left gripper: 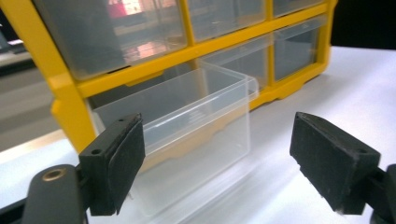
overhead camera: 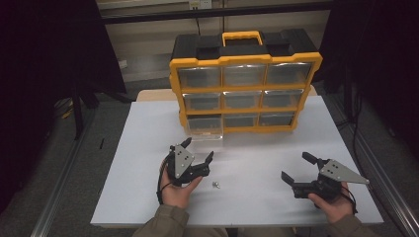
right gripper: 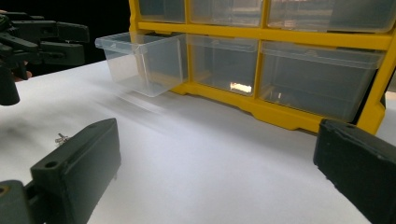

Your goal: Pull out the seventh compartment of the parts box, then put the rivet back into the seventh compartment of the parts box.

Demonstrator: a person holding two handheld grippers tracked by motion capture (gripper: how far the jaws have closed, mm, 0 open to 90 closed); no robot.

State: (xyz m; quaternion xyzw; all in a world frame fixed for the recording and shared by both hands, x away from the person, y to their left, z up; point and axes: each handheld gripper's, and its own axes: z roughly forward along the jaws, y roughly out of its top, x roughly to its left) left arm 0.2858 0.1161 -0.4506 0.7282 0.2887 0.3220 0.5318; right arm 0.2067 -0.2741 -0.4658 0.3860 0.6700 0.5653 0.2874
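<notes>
While its jaws stand apart with nothing between them, the left gripper (overhead camera: 197,150) faces the pulled-out clear drawer (overhead camera: 204,131) of the yellow organiser (overhead camera: 245,60); a small screw (overhead camera: 216,185) lies beside it, the right gripper (overhead camera: 297,168) gapes empty well apart

Tabletop: white and matte (overhead camera: 148,148), a rectangle with a pale wooden edge showing at its far side (overhead camera: 153,94).
Floor: grey carpet (overhead camera: 74,173) on both sides of the tabletop.
Rails: metal strips run along the floor, one at the left (overhead camera: 59,192) and one at the right (overhead camera: 385,182).
Back wall: beige panels (overhead camera: 148,44) with a dark horizontal bar across them (overhead camera: 148,17); a small white socket plate sits near the top (overhead camera: 196,4).
Sides: black drapes or screens hang at the left (overhead camera: 44,59) and at the right (overhead camera: 385,59).
Light: dim overall, the tabletop the brightest surface, the corners lost in shadow.
</notes>
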